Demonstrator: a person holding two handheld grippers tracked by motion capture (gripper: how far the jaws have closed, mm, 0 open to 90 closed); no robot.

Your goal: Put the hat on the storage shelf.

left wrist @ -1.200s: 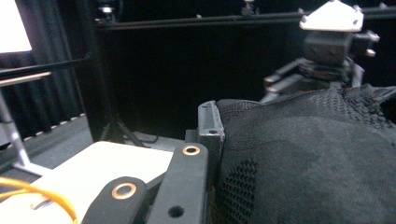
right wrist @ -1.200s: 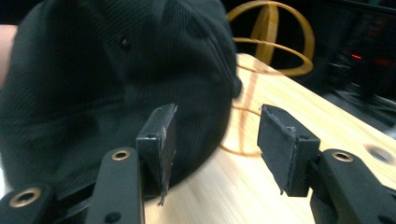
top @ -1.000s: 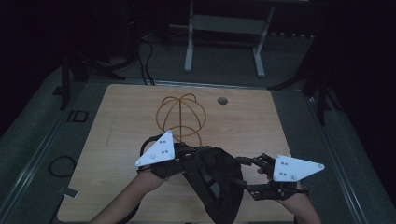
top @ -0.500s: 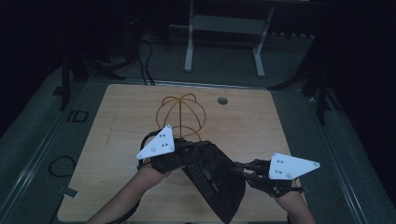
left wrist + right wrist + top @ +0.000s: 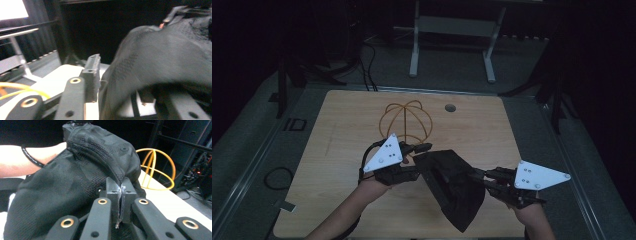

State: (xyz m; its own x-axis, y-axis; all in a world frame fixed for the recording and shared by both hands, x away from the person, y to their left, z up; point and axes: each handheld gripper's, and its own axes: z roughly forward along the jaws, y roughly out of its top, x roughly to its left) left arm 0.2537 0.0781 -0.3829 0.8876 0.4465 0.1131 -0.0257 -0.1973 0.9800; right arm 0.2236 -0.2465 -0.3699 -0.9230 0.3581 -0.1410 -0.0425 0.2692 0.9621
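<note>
Thing: a black cloth cap (image 5: 452, 187) was held up over the near part of the wooden table (image 5: 337, 125), between the two grippers.
Right gripper (image 5: 120, 195): its jaws were squeezed tight on the edge of the cap, at the right.
Left gripper (image 5: 419, 156): its jaws had just been opening; the cloth lay between them, but I could not tell if they pinched it.
Stand: a yellow wire ball frame (image 5: 407, 120) stood farther off, just past the left gripper.
Good way: I think the right side should hold firm while the left takes a new, deeper bite, so the cap does not sag.
</note>
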